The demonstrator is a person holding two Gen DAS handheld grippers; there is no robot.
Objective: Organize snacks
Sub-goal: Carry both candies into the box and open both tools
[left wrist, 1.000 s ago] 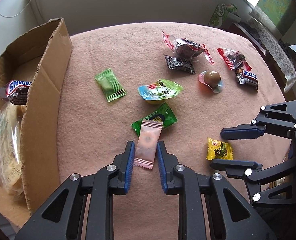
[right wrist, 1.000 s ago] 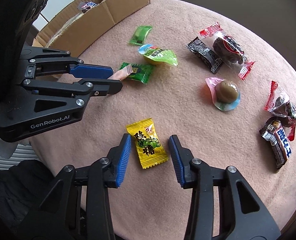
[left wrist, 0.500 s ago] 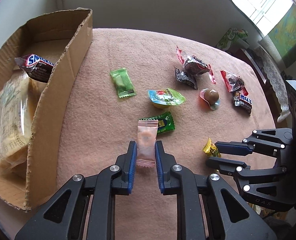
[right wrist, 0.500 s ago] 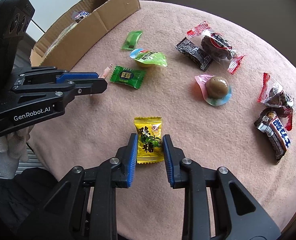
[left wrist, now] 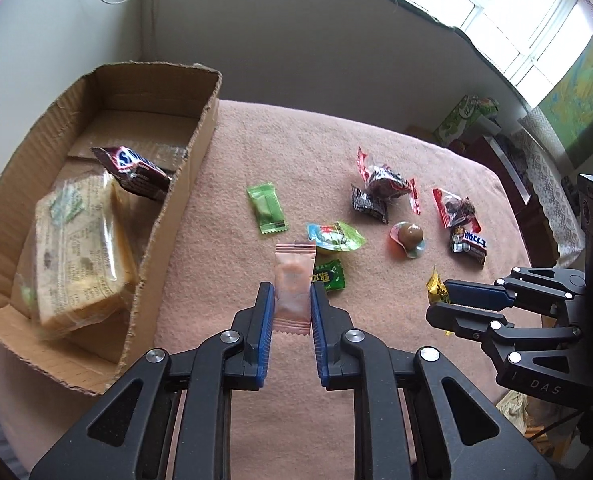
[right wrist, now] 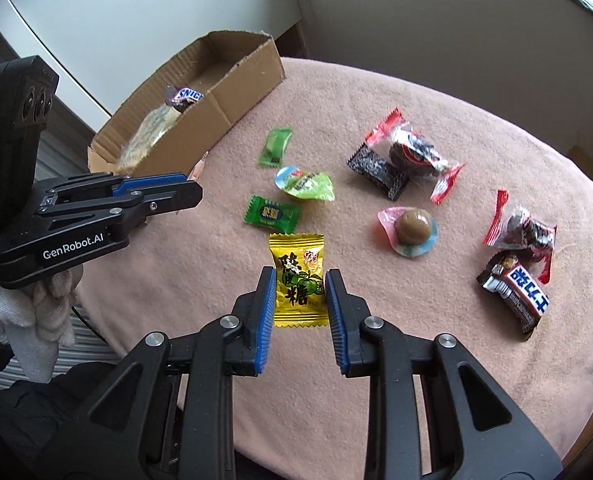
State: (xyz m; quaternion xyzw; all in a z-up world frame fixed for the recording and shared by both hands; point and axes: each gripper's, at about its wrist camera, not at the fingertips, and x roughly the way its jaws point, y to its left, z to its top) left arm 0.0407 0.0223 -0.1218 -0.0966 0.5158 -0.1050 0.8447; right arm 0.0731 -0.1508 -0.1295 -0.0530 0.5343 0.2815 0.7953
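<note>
From the left wrist view, the left gripper (left wrist: 292,308) was pinching one pale pink, crimp-edged candy sachet (left wrist: 293,286) between its ribbed blue pads, held above the pink fleecy tablecloth (left wrist: 288,148). A torn corrugated cardboard box (left wrist: 184,184) sat at the left, holding one glossy Snickers bar (left wrist: 134,170) and one clear-wrapped slab of biscuits (left wrist: 78,248). Eight snacks lay on the cloth: two green sachets, one jelly cup with a foil lid (left wrist: 334,237), one black sachet, two red-ended clear twists of dark fruit, one brown ball in a blister (left wrist: 408,238), and one small blue-lettered bar (left wrist: 468,242). The right gripper (left wrist: 440,300) showed at the right, with yellow foil at its tips.

From the right wrist view, the right gripper (right wrist: 301,290) was clamped on one flat yellow foil candy (right wrist: 298,284) printed with black characters and a green fruit, lifted clear of the cloth. The same eight snacks lay beyond it: light green sachet (right wrist: 275,146), dark green sachet (right wrist: 271,212), black sachet (right wrist: 378,172), and two twists (right wrist: 414,156) (right wrist: 522,230) among them. The left gripper (right wrist: 194,184) reached in from the left, the pink wrapper's edge showing at its tip, in a white-gloved hand (right wrist: 36,312).
</note>
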